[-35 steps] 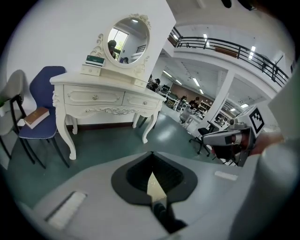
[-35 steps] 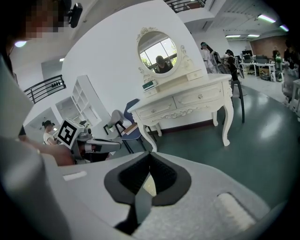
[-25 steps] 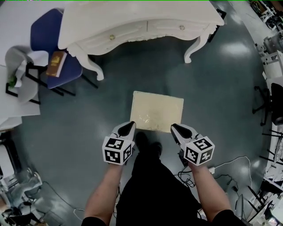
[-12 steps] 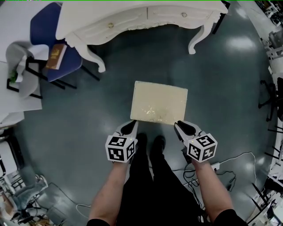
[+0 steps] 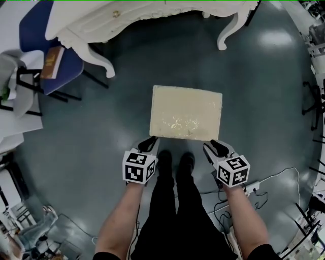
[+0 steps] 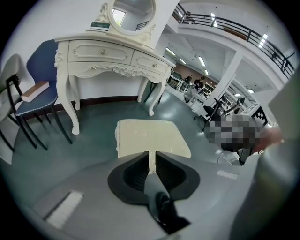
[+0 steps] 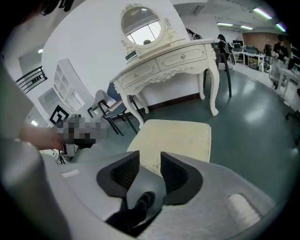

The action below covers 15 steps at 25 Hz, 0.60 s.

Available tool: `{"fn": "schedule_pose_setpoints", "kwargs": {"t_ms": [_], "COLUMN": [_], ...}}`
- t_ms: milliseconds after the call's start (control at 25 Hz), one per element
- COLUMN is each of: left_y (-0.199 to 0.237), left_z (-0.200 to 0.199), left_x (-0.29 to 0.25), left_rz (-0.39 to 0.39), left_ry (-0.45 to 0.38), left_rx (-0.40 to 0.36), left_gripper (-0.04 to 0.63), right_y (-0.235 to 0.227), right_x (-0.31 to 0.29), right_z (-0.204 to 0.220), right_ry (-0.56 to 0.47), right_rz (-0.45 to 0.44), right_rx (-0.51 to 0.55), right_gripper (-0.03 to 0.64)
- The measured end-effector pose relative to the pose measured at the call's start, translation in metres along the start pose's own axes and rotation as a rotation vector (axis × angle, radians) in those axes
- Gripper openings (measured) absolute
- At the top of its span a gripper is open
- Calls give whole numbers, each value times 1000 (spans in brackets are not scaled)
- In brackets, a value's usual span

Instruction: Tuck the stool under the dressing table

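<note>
The stool (image 5: 186, 112) has a cream rectangular cushion and stands on the dark floor in front of the white dressing table (image 5: 152, 12), apart from it. My left gripper (image 5: 149, 144) is at the stool's near left corner. Its jaws are opening, with only a narrow slit between them, and the cushion (image 6: 150, 137) shows beyond that slit. My right gripper (image 5: 213, 148) is at the near right corner, its jaws opening wider. The cushion (image 7: 176, 138) lies just past them, nothing pressed between the pads. The dressing table (image 6: 108, 56) carries an oval mirror (image 7: 140, 23).
A blue chair (image 5: 51, 56) with a book (image 5: 49, 62) on its seat stands left of the dressing table. The person's shoes (image 5: 175, 162) are just behind the stool. Cables and a power strip (image 5: 252, 187) lie on the floor at the right. A black chair (image 5: 315, 101) is at the right edge.
Both grippers have come down to the stool's near corners. The right jaws have parted. The stool and dressing table sit farther up in the head view.
</note>
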<state>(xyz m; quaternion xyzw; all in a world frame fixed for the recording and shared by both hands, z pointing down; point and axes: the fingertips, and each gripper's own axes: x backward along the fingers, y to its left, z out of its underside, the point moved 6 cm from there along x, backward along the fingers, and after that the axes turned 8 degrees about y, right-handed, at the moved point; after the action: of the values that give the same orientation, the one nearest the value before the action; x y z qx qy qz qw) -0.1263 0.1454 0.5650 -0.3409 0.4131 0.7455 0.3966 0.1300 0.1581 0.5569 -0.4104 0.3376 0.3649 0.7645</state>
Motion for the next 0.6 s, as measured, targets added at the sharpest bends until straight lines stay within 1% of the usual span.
{"fn": "schedule_pose_setpoints", "kwargs": {"t_ms": [120,200,320,400,600], "left_y": [13,21,30,35,46], "left_z": [9,16,27,32,42], "left_x": [-17,-29,-48,-59,-83], "left_rz": [15,20,6,-3,11], "left_ry": [24,42,68,78,118], "left_rx": [12,21,24,26,32], "left_gripper": [86,118,171,205,274], "right_y": [-11,-17,-30,-41,-64], "right_x": [-15,-24,-38,-47,-61], "right_z": [11,17,30,40,61], "right_ry": [26,30,38,63,132], "right_rz": [57,86,122,147,188], "right_rx": [9,4,-12,-23,-50], "right_gripper": [167,185,204,219,291]}}
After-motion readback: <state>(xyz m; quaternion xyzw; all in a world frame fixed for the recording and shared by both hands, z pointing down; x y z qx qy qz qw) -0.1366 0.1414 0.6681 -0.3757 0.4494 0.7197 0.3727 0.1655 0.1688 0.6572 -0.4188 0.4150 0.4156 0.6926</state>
